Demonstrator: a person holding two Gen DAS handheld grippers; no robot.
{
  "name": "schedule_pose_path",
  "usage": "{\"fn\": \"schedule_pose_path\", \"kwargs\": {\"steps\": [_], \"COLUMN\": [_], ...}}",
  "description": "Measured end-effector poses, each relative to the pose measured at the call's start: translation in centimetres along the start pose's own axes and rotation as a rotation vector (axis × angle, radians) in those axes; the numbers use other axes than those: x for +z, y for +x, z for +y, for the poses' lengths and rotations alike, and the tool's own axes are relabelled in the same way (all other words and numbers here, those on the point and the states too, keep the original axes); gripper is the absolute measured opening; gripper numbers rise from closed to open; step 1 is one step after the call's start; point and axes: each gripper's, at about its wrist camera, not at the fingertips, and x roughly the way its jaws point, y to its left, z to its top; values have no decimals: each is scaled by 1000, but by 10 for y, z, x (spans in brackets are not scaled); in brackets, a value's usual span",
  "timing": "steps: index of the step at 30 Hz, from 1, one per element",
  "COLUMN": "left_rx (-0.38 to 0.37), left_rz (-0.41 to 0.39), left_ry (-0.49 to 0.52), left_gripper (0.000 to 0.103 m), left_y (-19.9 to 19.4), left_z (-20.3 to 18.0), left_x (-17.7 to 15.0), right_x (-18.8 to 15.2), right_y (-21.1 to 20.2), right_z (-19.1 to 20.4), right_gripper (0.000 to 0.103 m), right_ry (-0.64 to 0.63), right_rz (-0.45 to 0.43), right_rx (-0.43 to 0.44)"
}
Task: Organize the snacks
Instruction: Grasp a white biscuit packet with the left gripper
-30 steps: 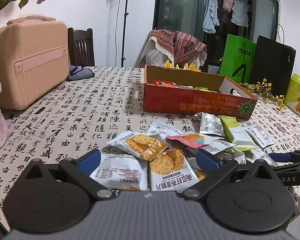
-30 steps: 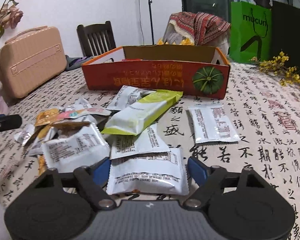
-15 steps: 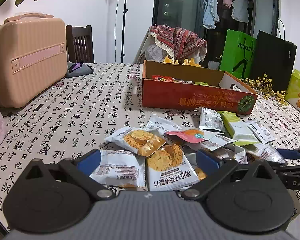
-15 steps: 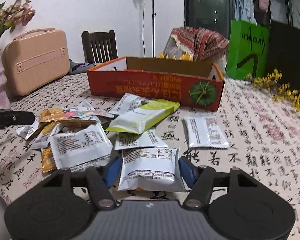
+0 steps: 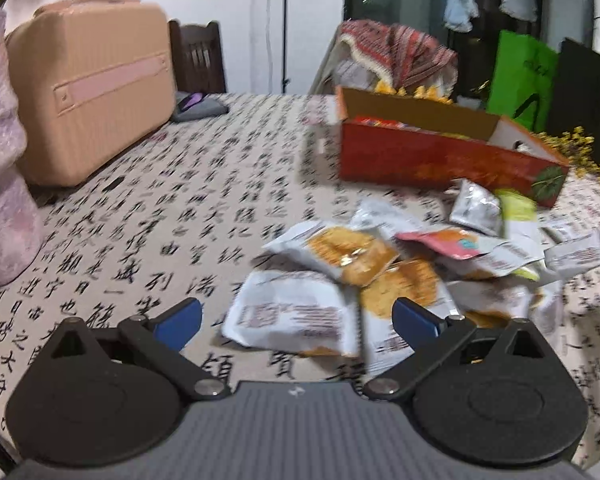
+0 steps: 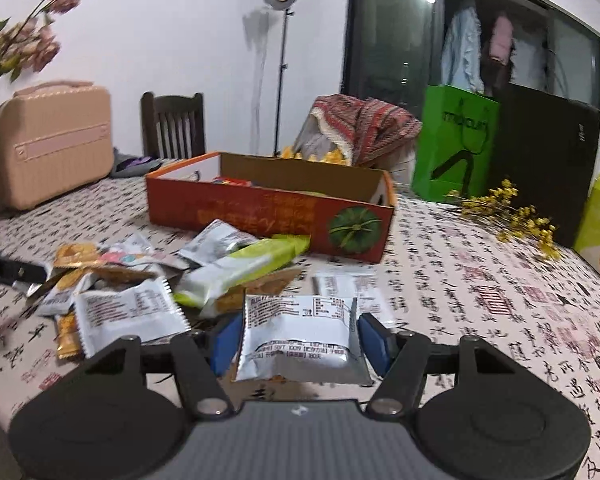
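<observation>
The jaws of the right gripper [image 6: 298,338] have just closed on a silver snack packet [image 6: 300,340], lifted off the tabletop [image 6: 480,300] in front of the orange box [image 6: 268,216]. The left gripper [image 5: 296,316] gapes wide over the snack pile [image 5: 380,264].

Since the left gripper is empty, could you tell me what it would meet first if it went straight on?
Probably the white snack packet lying on the tablecloth between the open jaws of the left gripper; depth is unclear.
</observation>
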Motion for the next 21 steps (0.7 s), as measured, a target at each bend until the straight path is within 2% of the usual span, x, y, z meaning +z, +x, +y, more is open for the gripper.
{"fn": "schedule_pose_path", "kwargs": {"steps": [8,11,14,16,21], "left_rx": [52,32,3,-6,-17], "left_rz": [31,44,41,33,26], "left_ry": [10,-11,-31,-29,-46], "left_gripper": [103,102,93,81,74], "left_y": [21,27,28,27,24], "left_z": [2,4,7,6,8], "left_x": [2,2,2,3,2], "right_x": [-1,-1,-1,-1,-1], "right_y": [3,4,5,6,7], "right_z": [-8,-9,-10,-10,-8], "right_gripper": [63,64,64,64,64], "right_ry": [34,36,40,42,44], "right_rz": [-2,-2,1,2,5], "right_rx": [-9,-11,-13,-12,1]}}
